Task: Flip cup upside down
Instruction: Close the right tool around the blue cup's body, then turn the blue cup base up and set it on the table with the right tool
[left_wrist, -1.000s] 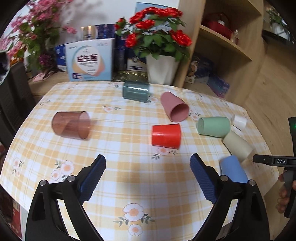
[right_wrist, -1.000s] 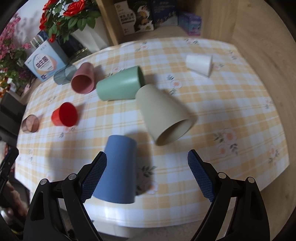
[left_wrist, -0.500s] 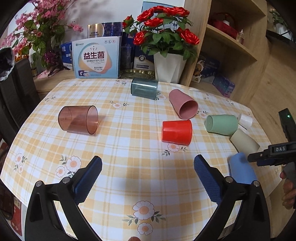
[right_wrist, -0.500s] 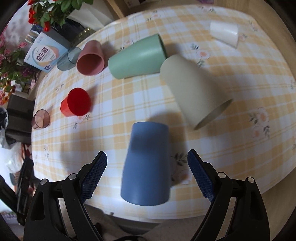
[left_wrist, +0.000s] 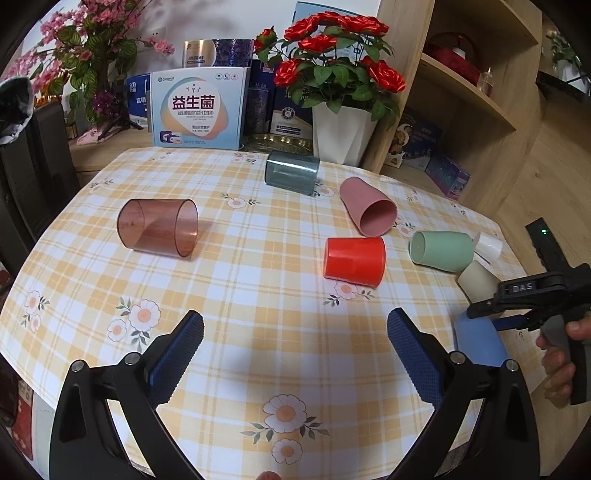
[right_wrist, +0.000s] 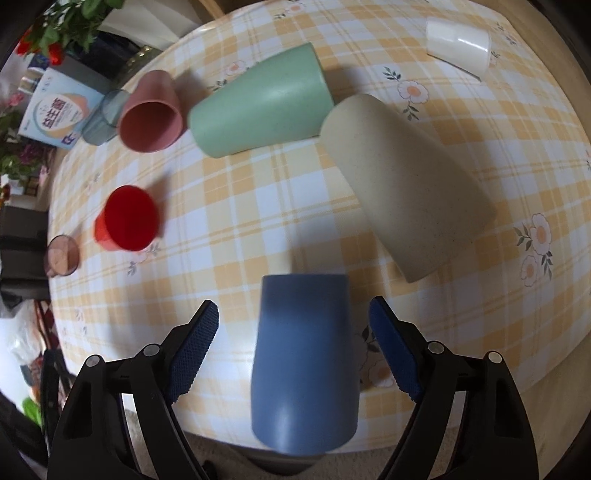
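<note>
Closer now: my right gripper (right_wrist: 293, 347) straddles blue cup (right_wrist: 304, 363) lying at tablecloth's (right_wrist: 236, 206) 6 o'clock edge, jaws apart, not touching. Left gripper (left_wrist: 295, 354) apart too, over bare cloth.

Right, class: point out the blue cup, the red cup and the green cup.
blue cup (right_wrist: 306, 354): right wrist view, side wall.
red cup (left_wrist: 354, 260): left wrist view, side wall.
green cup (right_wrist: 262, 101): right wrist view, side wall.
</note>
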